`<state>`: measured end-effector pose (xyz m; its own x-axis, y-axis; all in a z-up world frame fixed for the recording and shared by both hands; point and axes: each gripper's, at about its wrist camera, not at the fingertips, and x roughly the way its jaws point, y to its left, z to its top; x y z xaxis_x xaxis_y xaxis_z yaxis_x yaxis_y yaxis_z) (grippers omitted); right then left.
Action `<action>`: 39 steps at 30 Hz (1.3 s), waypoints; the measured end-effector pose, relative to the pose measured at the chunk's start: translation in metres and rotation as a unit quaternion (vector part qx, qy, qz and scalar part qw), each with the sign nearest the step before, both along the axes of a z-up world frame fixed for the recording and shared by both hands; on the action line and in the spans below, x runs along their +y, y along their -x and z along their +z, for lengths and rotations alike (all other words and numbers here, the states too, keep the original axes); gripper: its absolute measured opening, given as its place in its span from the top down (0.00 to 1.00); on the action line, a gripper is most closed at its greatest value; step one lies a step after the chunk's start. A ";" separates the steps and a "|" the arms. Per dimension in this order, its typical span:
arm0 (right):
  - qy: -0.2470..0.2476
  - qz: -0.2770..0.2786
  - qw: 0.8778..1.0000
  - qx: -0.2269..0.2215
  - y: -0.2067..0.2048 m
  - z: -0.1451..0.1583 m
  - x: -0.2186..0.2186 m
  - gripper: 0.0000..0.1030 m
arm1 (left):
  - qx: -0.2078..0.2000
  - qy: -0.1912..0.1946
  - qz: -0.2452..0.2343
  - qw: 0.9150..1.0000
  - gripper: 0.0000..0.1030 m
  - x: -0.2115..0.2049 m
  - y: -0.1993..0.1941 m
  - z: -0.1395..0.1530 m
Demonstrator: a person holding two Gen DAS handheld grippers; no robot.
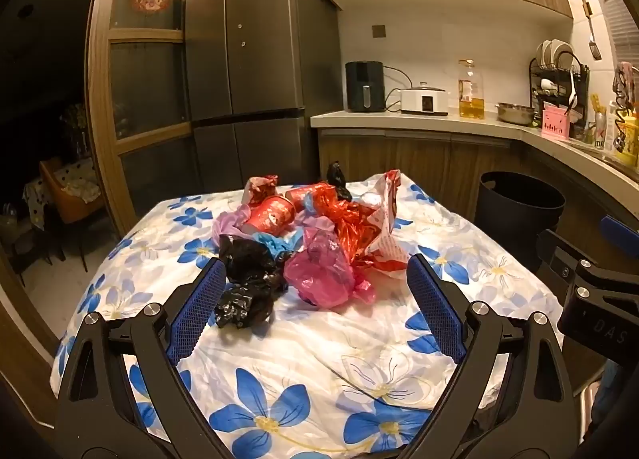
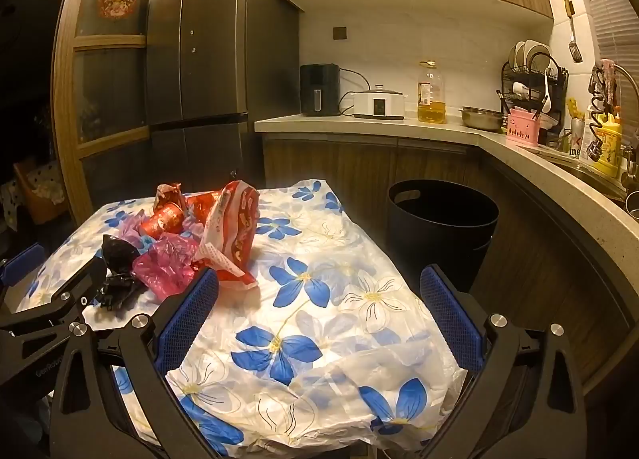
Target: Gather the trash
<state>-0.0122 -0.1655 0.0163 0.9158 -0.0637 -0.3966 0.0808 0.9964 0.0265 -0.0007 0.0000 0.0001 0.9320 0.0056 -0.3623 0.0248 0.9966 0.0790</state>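
A: What is seen from the left wrist view?

B: The left hand-held gripper [image 1: 315, 291] is held wide open above the tabletop [image 1: 303, 347], with nothing gripped. A heap of trash [image 1: 307, 235] is spread just beyond its blue fingertips [image 1: 207, 283]: a black bag [image 1: 247, 283] nearest the left finger, a pink bag [image 1: 319, 275] between the fingers, and red cups [image 1: 271, 215] and a red-and-white wrapper [image 1: 383, 235] farther back. A second black scrap [image 1: 337, 179] is shown at the far edge of the heap; it cannot be made out from the other view.

A: And from the right wrist view?

B: The right hand-held gripper [image 2: 319, 299] is likewise spread wide and empty, over bare flowered cloth, with the heap set off to its left. The dark bin [image 2: 439, 227] is shown more fully here, standing on the floor between the tabletop and the cabinets, well apart from the trash. The sink [image 2: 599, 179] at the counter's right end is caught only here.

A: Is each gripper seen by the other?

B: Yes, each is glimpsed at the frame edge.
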 end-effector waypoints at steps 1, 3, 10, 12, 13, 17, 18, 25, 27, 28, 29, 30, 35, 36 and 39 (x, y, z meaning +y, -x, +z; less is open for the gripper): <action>0.000 0.000 1.000 0.000 0.000 0.000 0.000 0.05 | 0.001 0.001 0.001 1.000 0.12 0.000 0.000 0.000; 0.000 0.000 1.000 -0.001 0.000 0.000 0.000 0.05 | 0.004 0.003 0.002 1.000 0.12 0.000 -0.001 -0.001; -0.001 0.000 1.000 -0.002 0.000 0.001 0.000 0.05 | 0.001 0.003 0.000 1.000 0.12 -0.006 0.001 0.004; -0.001 0.000 1.000 -0.002 0.000 0.001 0.000 0.05 | 0.003 0.005 -0.001 1.000 0.12 -0.004 0.000 0.004; 0.000 0.000 1.000 -0.002 0.000 0.001 0.000 0.05 | 0.003 0.005 -0.002 1.000 0.12 -0.004 0.000 0.005; 0.000 0.000 1.000 -0.003 0.000 0.001 0.000 0.05 | 0.004 0.005 -0.002 1.000 0.12 -0.005 -0.001 0.003; 0.000 -0.001 1.000 -0.003 0.000 0.001 0.000 0.05 | 0.004 0.006 -0.002 1.000 0.12 -0.004 -0.002 0.002; -0.001 -0.001 1.000 -0.003 -0.001 0.002 0.000 0.05 | 0.005 0.007 -0.004 1.000 0.12 -0.004 -0.003 0.001; -0.001 -0.002 1.000 -0.003 0.000 0.002 -0.002 0.05 | 0.005 0.007 -0.006 1.000 0.12 -0.004 -0.002 0.000; -0.001 -0.002 1.000 -0.003 0.000 0.002 -0.002 0.05 | 0.005 0.007 -0.006 1.000 0.12 -0.005 -0.002 0.000; 0.000 -0.002 1.000 -0.003 0.000 0.002 -0.002 0.05 | 0.005 0.007 -0.006 1.000 0.12 -0.005 -0.002 0.000; 0.000 -0.002 1.000 -0.004 0.001 0.004 -0.002 0.05 | 0.005 0.007 -0.005 1.000 0.12 -0.004 -0.002 0.000; -0.001 -0.003 1.000 -0.003 0.001 0.003 -0.002 0.05 | 0.006 0.007 -0.005 1.000 0.12 -0.005 -0.002 0.000; -0.001 -0.003 1.000 -0.004 0.001 0.003 -0.002 0.05 | 0.005 0.008 -0.004 1.000 0.12 -0.004 -0.002 0.000; -0.001 -0.003 1.000 -0.004 0.001 0.003 -0.002 0.05 | 0.005 0.009 -0.006 1.000 0.12 -0.005 -0.002 -0.001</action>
